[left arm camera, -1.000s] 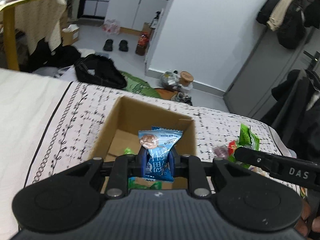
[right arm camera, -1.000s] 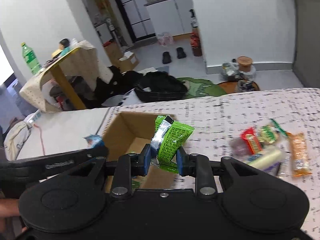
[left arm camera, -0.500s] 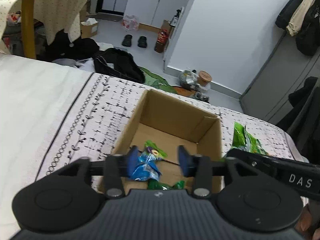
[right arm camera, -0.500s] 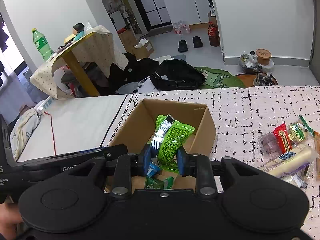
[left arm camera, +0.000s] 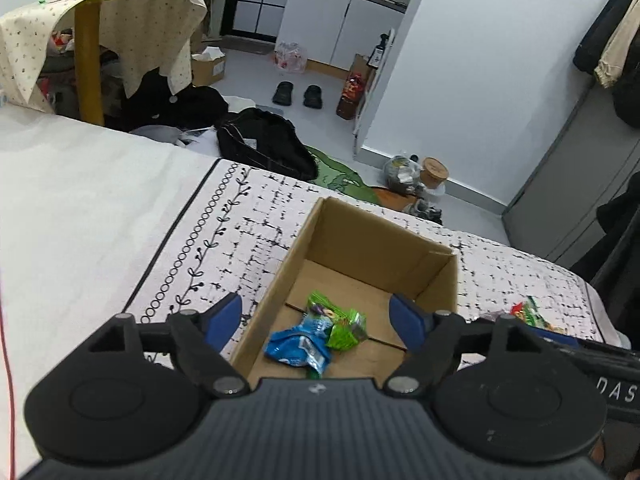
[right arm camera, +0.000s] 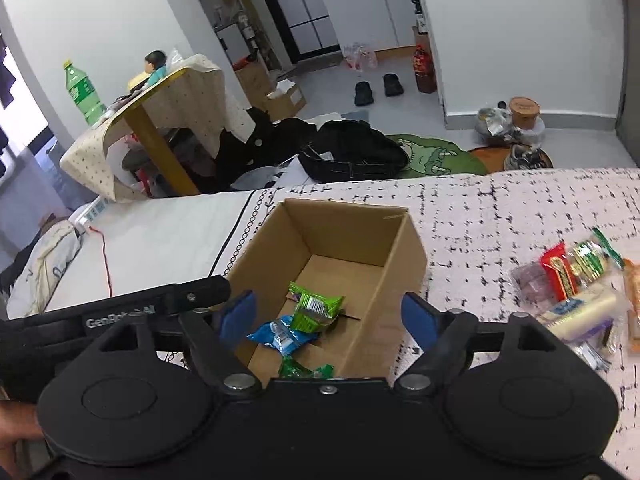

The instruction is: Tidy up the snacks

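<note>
Each fisheye view has its lower part filled by the black body of its own gripper, which hides the near end of an open cardboard box [left arm camera: 376,248] and cuts off a green wrapper [right arm camera: 306,370] at the box's near edge. Print on the wrappers is too small to read. The box sits on a bed cover [left arm camera: 248,216] with a black dash pattern. On its floor lie a blue snack packet [left arm camera: 298,346] and a green snack packet [left arm camera: 344,330], touching each other. The left gripper [left arm camera: 316,320] tilts down over the box, its blue-padded jaws opening wide with nothing between the pads; the packets lie below, untouched. The right gripper [right arm camera: 328,318] tilts down the same way, jaws opening wide and holding nothing. In the right view the left tool's black arm crosses just left of the box. A loose pile of snacks [right arm camera: 576,284] lies on the cover to the right, partly cut off by the frame edge. A hand [right arm camera: 16,432] is only partly visible at the bottom left corner.
</note>
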A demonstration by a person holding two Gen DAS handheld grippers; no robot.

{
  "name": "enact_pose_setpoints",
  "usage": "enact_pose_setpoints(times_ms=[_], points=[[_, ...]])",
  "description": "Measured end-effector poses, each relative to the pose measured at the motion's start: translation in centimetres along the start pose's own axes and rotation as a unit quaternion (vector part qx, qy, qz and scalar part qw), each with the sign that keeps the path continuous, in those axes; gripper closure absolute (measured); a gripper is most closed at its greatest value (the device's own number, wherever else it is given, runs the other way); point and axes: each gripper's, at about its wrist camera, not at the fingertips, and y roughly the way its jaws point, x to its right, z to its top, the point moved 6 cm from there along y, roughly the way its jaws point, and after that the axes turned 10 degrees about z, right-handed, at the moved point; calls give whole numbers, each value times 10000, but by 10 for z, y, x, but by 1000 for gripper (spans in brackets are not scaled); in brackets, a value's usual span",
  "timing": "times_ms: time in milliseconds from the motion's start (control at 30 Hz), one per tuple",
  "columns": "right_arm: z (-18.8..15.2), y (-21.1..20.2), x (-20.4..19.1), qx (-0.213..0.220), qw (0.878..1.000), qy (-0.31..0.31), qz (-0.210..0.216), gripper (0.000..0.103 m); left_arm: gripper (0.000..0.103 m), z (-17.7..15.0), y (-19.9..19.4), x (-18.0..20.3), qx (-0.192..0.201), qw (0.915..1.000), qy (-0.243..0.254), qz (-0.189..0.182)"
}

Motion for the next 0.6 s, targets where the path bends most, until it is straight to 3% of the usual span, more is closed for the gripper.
enact_pose_setpoints(times_ms=[133,367,600], points=[[-3,-11,14,100,9997,144,-152,14,20,-2,0,5,3,10000,79,-29],[-16,-34,37,130,9982,291,-502,6,0,-6,-4,19,112,9996,195,-168],[-21,-62,57,264,9960,426,-744,1,0,-9,-5,42,1,9983,459,-369]])
